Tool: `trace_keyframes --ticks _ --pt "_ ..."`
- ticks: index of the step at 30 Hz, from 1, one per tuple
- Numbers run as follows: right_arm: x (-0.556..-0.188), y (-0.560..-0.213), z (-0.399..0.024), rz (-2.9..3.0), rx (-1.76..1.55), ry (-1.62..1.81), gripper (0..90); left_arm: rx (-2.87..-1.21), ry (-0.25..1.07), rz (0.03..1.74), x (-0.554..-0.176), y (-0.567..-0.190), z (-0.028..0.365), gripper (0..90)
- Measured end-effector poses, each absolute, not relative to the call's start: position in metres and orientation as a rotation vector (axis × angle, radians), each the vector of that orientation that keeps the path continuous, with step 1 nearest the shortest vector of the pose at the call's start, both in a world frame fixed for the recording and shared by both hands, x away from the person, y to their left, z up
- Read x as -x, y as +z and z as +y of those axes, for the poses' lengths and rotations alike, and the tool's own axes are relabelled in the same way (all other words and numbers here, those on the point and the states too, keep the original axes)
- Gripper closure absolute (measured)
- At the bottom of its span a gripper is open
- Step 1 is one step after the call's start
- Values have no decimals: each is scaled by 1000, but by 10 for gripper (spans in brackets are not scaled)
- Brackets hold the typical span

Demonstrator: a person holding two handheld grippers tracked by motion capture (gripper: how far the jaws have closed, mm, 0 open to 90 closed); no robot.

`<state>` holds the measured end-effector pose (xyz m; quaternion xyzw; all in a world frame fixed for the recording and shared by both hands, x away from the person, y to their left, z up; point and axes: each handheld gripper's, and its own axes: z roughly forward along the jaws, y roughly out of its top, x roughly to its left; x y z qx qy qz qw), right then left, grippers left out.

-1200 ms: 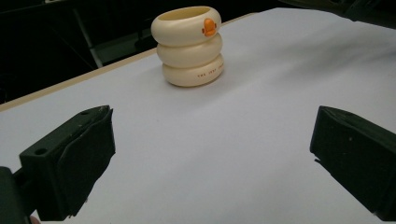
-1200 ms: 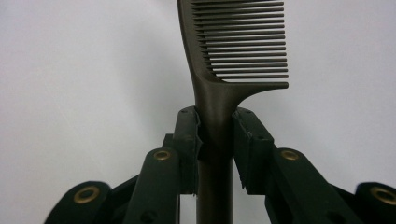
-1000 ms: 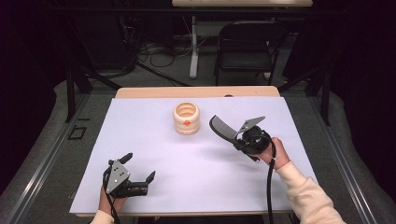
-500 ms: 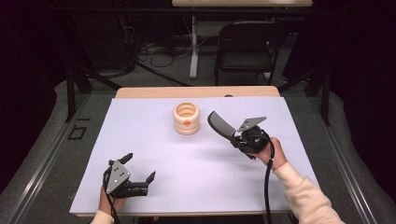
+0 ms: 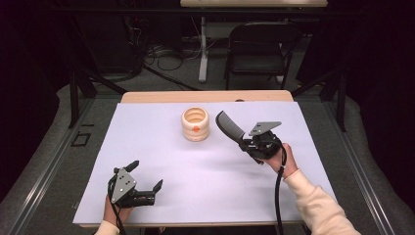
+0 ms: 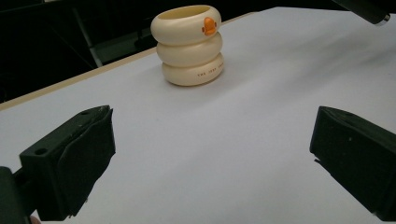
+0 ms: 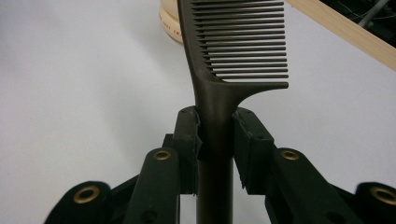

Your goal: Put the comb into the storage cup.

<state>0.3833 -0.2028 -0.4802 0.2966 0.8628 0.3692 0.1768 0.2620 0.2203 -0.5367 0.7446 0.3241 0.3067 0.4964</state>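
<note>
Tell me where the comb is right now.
In the high view the comb sits right of centre, its handle clamped in the right tool, with its toothed end beside the cream ringed cup.

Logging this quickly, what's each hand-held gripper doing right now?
Left hand-held gripper: open, holding nothing.
Right hand-held gripper: shut on the comb.

The high view is looking forward and down over the whole table (image 5: 147,161). Both gripper views are riding low and close, sharing the cream cup (image 6: 189,44), its edge peeking behind the comb (image 7: 233,42).
</note>
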Motion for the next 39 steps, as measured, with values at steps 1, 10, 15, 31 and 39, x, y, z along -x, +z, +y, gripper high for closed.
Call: trace_keyframes --ticks 1,10,15,31,39 --pt "-384 -480 -202 2440 -836 1050 725 -1804 745 784 -262 -537 220 2" --pt "-384 -476 -198 2412 -829 1096 725 -1809 744 788 -262 -537 220 2" --pt "-384 -471 -198 2371 -837 1139 725 -1807 742 789 -262 -537 221 2" --pt "-388 -467 -184 2351 -811 1183 725 -1811 744 791 -262 -537 221 2" --pt "-392 -465 -178 2343 -796 1204 725 -1809 742 793 -262 -537 221 2"
